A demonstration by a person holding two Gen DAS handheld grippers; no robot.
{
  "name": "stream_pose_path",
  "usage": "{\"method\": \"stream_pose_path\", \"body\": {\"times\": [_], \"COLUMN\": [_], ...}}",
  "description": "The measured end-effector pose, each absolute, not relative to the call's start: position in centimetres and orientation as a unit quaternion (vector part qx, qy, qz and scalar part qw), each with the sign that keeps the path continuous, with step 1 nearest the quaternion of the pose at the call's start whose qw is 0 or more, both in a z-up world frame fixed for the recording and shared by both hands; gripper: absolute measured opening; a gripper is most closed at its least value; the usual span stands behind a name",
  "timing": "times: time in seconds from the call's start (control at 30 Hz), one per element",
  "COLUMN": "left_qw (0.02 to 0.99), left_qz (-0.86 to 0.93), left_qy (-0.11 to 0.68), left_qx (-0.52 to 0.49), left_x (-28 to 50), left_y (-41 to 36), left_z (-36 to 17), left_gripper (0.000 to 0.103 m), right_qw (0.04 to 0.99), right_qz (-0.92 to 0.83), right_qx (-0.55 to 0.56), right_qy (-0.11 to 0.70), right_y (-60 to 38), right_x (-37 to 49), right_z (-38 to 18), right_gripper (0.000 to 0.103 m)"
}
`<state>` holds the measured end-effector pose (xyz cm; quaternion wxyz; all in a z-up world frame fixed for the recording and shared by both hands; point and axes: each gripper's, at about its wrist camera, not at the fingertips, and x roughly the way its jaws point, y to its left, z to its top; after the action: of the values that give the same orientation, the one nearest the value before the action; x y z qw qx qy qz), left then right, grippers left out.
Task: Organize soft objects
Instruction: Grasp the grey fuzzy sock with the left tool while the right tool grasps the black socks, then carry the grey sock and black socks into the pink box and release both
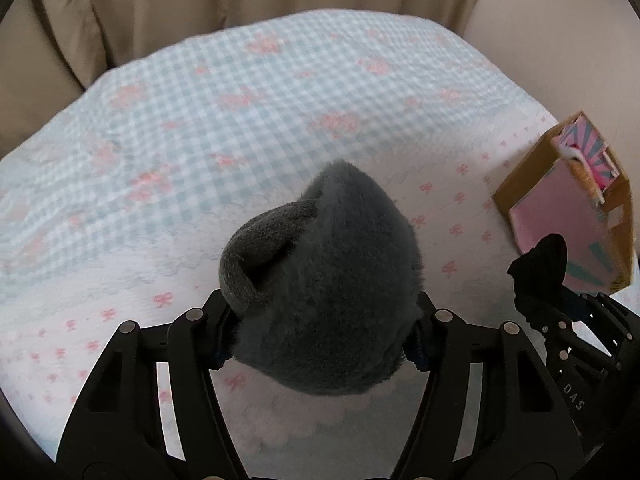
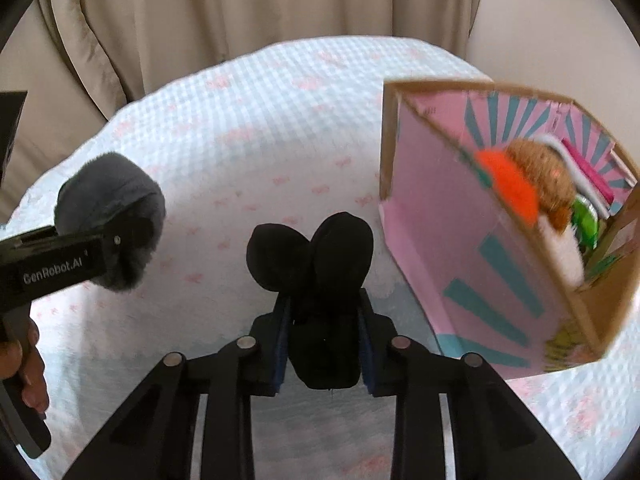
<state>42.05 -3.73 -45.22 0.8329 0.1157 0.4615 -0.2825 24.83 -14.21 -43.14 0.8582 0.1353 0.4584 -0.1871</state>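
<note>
A fuzzy grey soft item (image 1: 340, 240), like a thick sock or slipper, fills the middle of the left wrist view. My left gripper (image 1: 322, 312) is shut on its lower part, and the pads press into the fur on both sides. In the right wrist view a rolled pair of black socks (image 2: 320, 248) sticks up between the blue pads of my right gripper (image 2: 322, 300), which is shut on it. The grey item (image 2: 108, 192) and the left gripper show at the left there. The black socks (image 1: 540, 268) appear at the right edge of the left wrist view.
A cardboard box (image 2: 440, 220) with a pink and teal lining lies tilted on the bed to the right, holding an orange plush (image 2: 508, 184) and a brown plush (image 2: 540, 172). The bed has a blue checked cover (image 1: 200, 120). Beige curtains (image 2: 240, 8) hang behind. A hand (image 2: 24, 364) grips the left handle.
</note>
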Motion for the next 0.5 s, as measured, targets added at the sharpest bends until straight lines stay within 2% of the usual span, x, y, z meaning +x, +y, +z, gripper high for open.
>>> {"method": "stream_pose_path", "body": {"times": [0.5], "left_qw": [0.847], "left_qz": [-0.266], "left_qy": [0.455], "left_qx": [0.071], "left_x": [34.2], "left_y": [-1.1], "left_z": [-28.9], "left_gripper": [0.061], "right_qw": [0.884], "right_qz": [-0.165], "right_qx": [0.159], "right_qy": [0.408], "right_y": [-13.8], "right_x": [21.4], "right_z": [-25.7], "right_gripper": [0.027]}}
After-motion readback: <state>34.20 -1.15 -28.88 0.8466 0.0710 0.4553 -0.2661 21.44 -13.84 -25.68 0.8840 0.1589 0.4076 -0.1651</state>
